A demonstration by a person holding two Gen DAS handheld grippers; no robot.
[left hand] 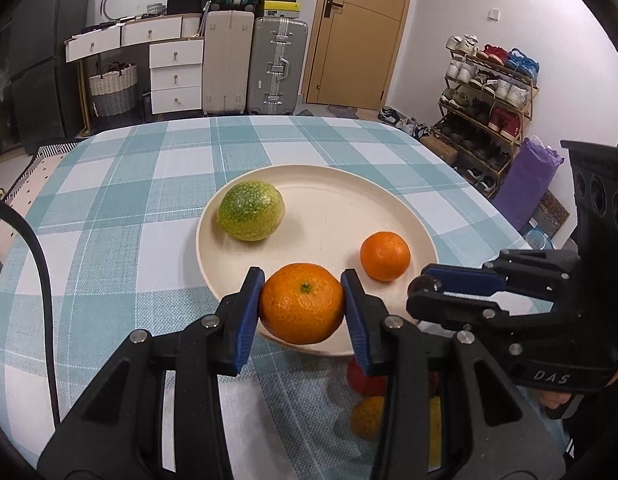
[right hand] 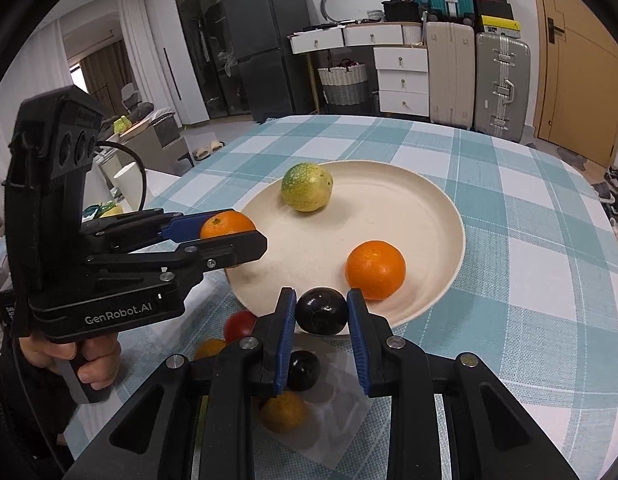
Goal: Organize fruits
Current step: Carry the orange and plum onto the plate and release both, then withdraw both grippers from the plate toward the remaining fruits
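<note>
Two fruits gripped at once, both at the near rim of the cream plate (left hand: 405,216). Best done by carrying each one forward past the rim, lowering until the fruit rests on the plate floor, then easing the pads apart slowly so nothing rolls; keeping clear of the small orange (right hand: 375,269) just ahead and right of the right tongs, and of the green citrus (left hand: 251,211) farther ahead and left of the left tongs. Worth staggering the two releases, since the tongs sit close side by side.

Left tongs (left hand: 303,304): closed about halfway onto the large orange (left hand: 303,303), blue pads pressing both flanks, stem upward, fruit seemingly over the plate's near edge. Right tongs (right hand: 321,312): narrowed onto a dark plum (right hand: 321,311), pads touching each side, held at the rim. Below and behind both tongs, more fruit (right hand: 283,410) waiting on a clear bag on the checked tablecloth (left hand: 109,184).
</note>
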